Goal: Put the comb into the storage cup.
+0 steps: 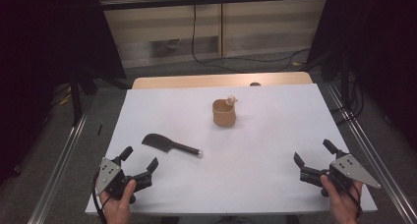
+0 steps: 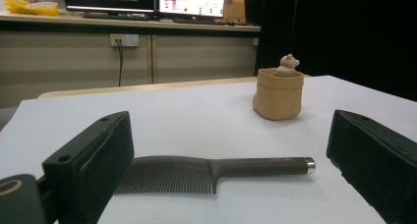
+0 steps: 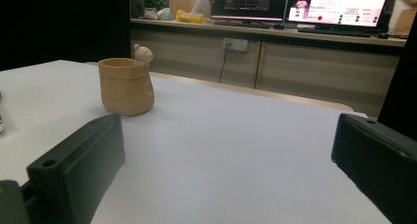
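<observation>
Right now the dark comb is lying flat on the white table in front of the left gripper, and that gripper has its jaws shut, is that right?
Not quite. The comb does lie flat on the white table in front of the left gripper, but its jaws stand wide open, with nothing between them. The left gripper view shows the gap plainly.

One comb (image 1: 171, 145), one pot (image 1: 223, 113)

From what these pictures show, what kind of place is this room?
Probably a lab or workshop set up for recording. A white table stands between metal rails, lit monitors sit on a bench along the wall, and a comb and a tan pot lie ready before two open grippers.
</observation>
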Tool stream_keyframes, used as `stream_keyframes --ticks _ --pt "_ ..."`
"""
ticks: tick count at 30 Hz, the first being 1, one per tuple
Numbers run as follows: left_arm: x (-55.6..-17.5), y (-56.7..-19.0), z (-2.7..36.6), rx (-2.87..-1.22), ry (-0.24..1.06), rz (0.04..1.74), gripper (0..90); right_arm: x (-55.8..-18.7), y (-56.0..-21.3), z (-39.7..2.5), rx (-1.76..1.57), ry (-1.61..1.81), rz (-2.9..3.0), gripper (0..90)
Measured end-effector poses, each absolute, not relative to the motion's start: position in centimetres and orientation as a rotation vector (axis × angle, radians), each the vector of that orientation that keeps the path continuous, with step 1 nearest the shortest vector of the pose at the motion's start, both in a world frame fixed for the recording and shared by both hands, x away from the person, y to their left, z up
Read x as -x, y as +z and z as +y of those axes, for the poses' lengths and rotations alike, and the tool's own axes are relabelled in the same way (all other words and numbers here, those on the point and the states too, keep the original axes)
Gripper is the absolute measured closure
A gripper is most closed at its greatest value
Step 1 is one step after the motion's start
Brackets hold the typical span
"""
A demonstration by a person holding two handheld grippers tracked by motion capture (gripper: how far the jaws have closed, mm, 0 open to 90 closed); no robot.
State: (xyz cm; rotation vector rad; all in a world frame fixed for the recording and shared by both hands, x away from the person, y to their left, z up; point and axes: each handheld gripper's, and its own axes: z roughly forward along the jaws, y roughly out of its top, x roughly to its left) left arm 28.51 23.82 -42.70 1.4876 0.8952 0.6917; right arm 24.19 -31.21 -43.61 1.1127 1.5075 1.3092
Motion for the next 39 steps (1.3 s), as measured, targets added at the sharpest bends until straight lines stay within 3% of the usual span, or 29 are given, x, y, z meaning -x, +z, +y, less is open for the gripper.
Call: stream_keyframes --ticks 39 --pt "-29.9 -41.1 21.5 -1.538 0.611 0.798 4.9 -24.2 -43.7 -31.1 -1.133 1.339 1.521 0.0"
